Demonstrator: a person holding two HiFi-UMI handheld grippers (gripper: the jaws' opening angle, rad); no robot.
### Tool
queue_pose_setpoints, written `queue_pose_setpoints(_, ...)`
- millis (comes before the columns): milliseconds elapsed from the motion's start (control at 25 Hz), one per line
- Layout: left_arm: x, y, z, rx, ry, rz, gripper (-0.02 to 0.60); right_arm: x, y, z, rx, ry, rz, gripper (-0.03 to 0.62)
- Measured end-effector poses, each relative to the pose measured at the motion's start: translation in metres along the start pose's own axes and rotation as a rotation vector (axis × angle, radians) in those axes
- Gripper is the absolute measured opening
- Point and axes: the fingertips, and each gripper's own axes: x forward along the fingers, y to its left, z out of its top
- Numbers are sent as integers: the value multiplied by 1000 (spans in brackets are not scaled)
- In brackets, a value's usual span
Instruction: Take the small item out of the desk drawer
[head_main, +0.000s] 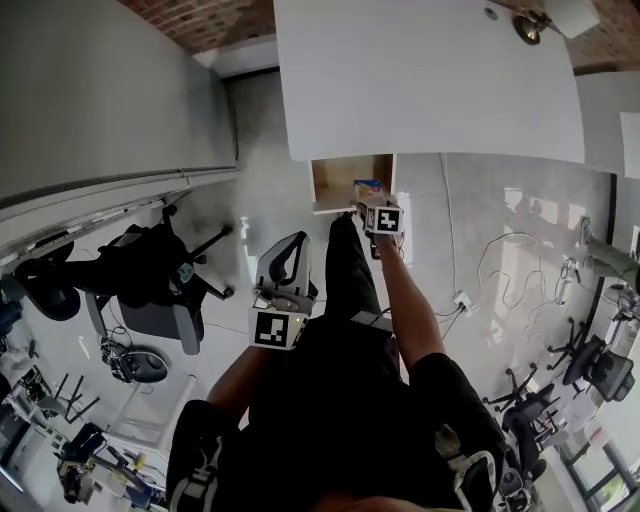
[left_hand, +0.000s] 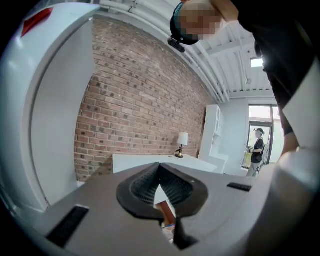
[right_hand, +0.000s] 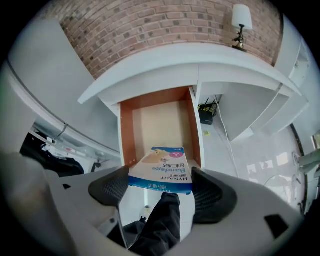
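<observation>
The wooden desk drawer (head_main: 335, 184) (right_hand: 160, 122) stands pulled open under the white desk (head_main: 430, 80). My right gripper (head_main: 368, 203) (right_hand: 161, 186) sits at the drawer's front edge, shut on a flat blue and white bandage box (head_main: 367, 188) (right_hand: 164, 169). The box lies level between the two pads, half over the drawer mouth. The rest of the drawer floor looks bare. My left gripper (head_main: 283, 290) (left_hand: 160, 174) hangs back close to my body, far from the drawer. It points up toward the brick wall, its pads closed together with nothing in them.
A black office chair (head_main: 150, 275) stands on the floor at the left. Cables (head_main: 505, 255) and a power strip (head_main: 463, 300) lie on the floor to the right. A lamp (head_main: 528, 25) (right_hand: 241, 20) sits on the desk's far corner. A person (left_hand: 258, 150) stands far off.
</observation>
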Motion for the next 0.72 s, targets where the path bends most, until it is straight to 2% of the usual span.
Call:
queue_pose_setpoints(200,-57,-13,40,3,-157,-41,8,-100,38,0,-29,-176,21,387)
queue_pose_setpoints(320,-91,-23,49,25,-183,-74,8,-168,62,-3,-44,-314,44,387)
queue_pose_setpoints(600,-147,-49,63,17,-224,-121,8,-310,100,-10,-12,-645,103,388)
queue_pose_setpoints(720,-158,-66,76,21,-249,-132,8,-368,111,-8,-74,-787,90,388)
